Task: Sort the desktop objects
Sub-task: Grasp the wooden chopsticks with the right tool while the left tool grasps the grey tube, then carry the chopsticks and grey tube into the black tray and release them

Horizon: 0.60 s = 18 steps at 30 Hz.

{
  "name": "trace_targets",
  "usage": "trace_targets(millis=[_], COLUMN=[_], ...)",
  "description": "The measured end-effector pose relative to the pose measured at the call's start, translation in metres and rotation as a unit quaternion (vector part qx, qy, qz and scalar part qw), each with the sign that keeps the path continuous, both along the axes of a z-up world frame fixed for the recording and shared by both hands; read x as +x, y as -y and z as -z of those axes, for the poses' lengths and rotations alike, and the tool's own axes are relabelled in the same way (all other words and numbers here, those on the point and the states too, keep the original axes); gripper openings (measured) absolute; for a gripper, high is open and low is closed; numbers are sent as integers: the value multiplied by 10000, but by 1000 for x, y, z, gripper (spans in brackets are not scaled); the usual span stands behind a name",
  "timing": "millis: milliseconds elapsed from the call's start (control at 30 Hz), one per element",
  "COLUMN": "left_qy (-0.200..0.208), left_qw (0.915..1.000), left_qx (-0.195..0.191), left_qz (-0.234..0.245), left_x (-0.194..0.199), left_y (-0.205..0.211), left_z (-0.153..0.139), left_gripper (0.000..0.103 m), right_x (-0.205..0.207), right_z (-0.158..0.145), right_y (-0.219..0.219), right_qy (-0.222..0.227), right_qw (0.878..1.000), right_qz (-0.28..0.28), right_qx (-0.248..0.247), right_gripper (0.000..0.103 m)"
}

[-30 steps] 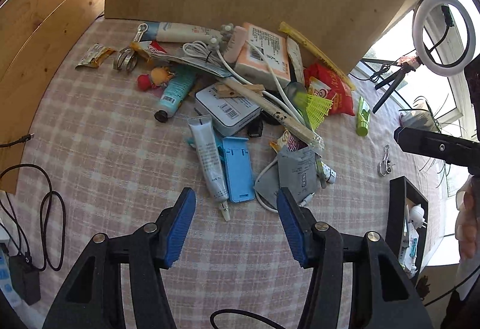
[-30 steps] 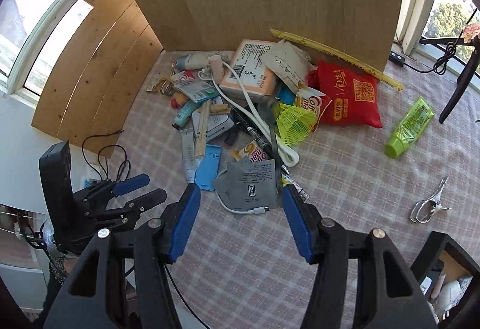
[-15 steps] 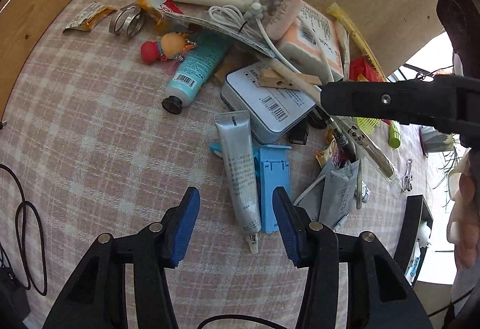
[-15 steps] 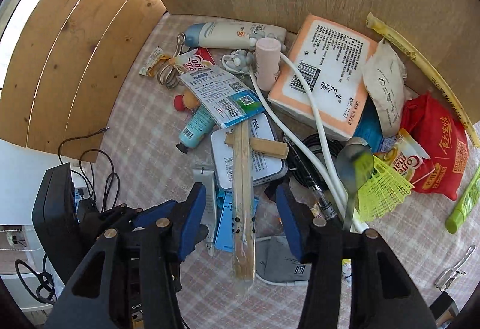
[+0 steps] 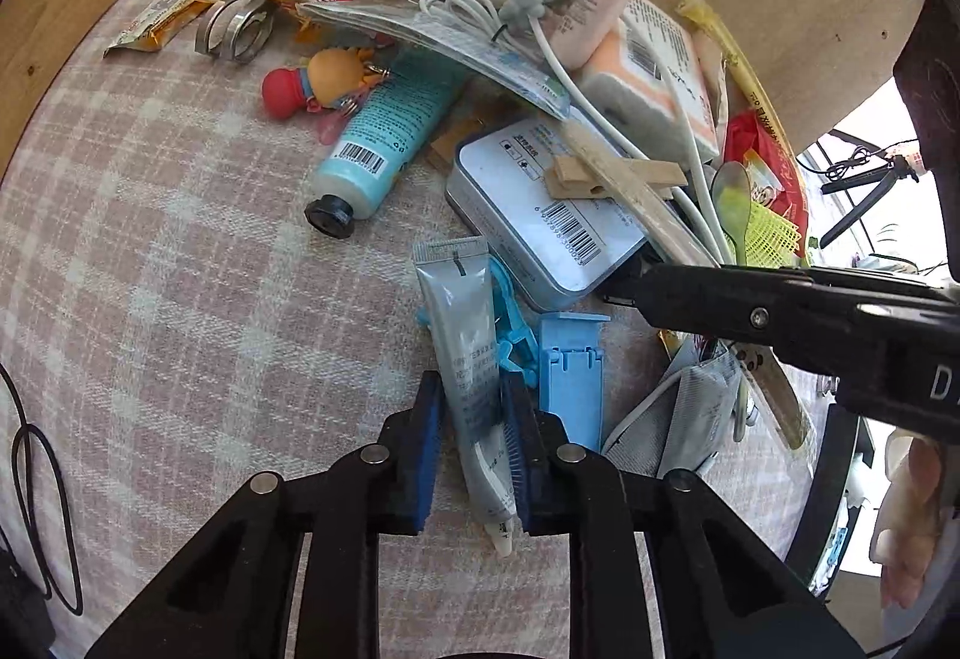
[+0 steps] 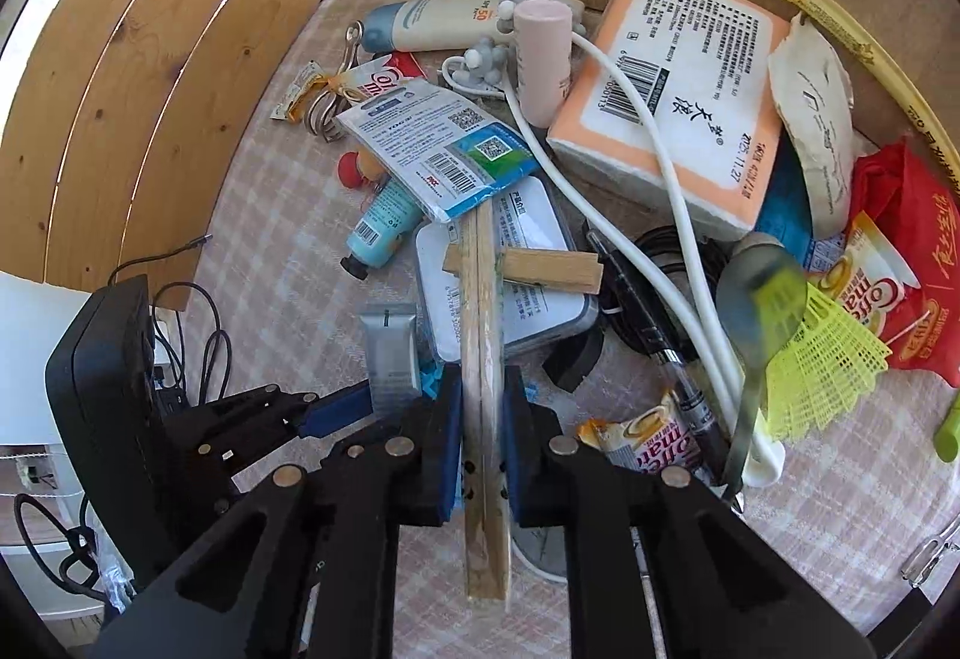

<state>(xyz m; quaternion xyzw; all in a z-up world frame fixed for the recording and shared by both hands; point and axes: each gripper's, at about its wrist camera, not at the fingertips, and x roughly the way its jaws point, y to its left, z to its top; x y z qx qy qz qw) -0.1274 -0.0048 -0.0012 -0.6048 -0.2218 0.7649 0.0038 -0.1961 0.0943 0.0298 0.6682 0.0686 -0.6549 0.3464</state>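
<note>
Blue pads of the left gripper (image 5: 472,452) clamp a grey tube (image 5: 468,359) (nozzle toward the camera) on the checked surface (image 5: 180,299). At 3 o'clock, the right gripper (image 6: 483,443) pinches a flat wooden stick (image 6: 482,335). Farther on, the stick crosses a white tin (image 6: 528,293); a teal tube (image 5: 390,131) lies at 11 o'clock.

A grey squeeze tube (image 5: 465,341) is gripped between the left claw (image 5: 471,449) pads, just left of a blue plastic stand (image 5: 570,377). A long wooden stick (image 6: 483,389), laid across the white metal tin (image 6: 510,275), is pinched by the right claw (image 6: 483,443).
</note>
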Motion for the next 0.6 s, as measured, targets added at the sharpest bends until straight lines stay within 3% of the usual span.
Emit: trace_targets(millis=[67, 600], left_qy=[24, -36], left_qw=[9999, 9997], left_qx=[79, 116], left_qz=[-70, -219], left_x=[5, 78], left_y=[3, -8], left_z=[3, -1], left_gripper=[7, 7], right_x=[7, 78], right_z=[1, 26], right_y=[-6, -71], right_qy=[32, 286], right_qw=[10000, 9979], right_qz=[17, 445], right_qx=[-77, -386], right_gripper=[12, 9])
